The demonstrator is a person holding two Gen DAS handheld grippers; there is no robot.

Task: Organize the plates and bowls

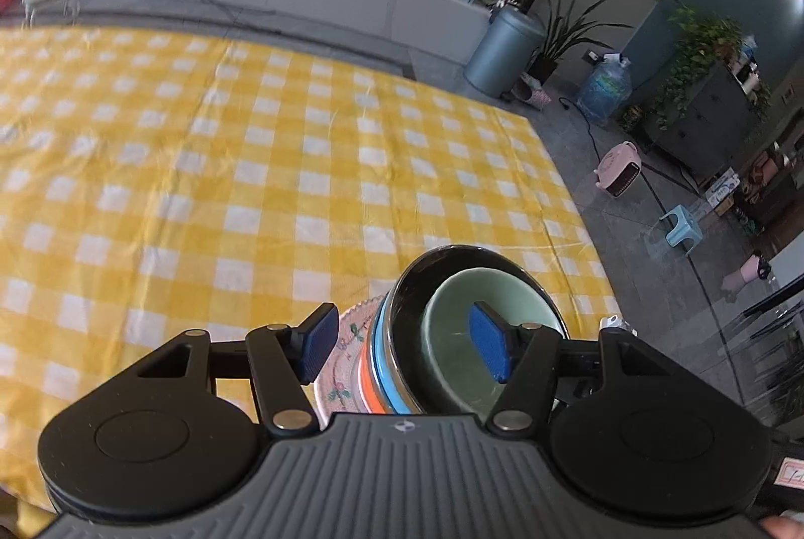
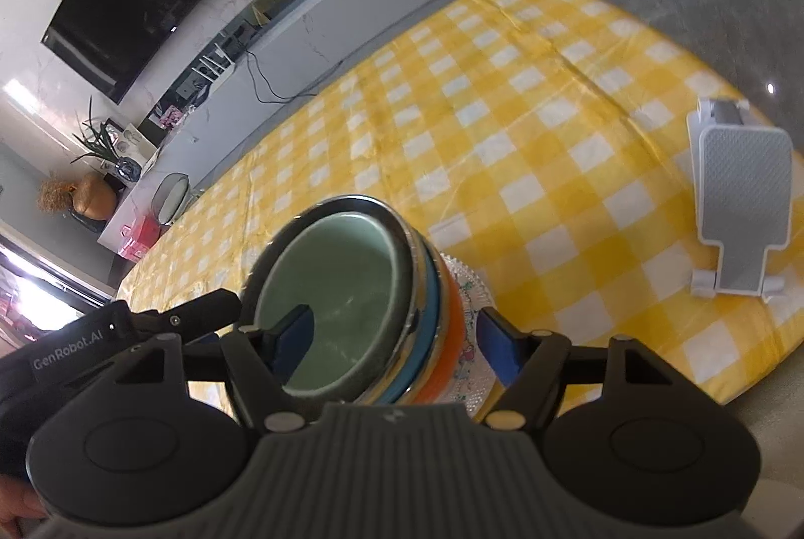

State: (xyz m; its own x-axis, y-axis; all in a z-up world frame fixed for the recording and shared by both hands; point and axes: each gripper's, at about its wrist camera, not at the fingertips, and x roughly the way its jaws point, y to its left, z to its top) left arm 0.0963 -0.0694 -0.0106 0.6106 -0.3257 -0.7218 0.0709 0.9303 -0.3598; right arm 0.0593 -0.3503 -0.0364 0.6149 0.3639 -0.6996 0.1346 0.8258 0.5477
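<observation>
Presently, left wrist view: left gripper (image 1: 402, 350) spread wide, holding nothing, its pads straddling the stack (image 1: 402, 363) on the cloth (image 1: 251, 162). Right wrist view: right gripper (image 2: 394, 345) likewise wide and empty (stand (image 2: 738, 212) well apart). Stacking probably finished; next, withdraw clear. Stack axis upright, bowls mouth-up.

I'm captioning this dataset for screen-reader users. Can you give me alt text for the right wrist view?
A stack of dishes, a green bowl nested in a steel one above blue and orange dishes on a floral plate, sits on a yellow checked tablecloth. The open right gripper straddles it without touching; a grey and white stand lies farther right.
</observation>
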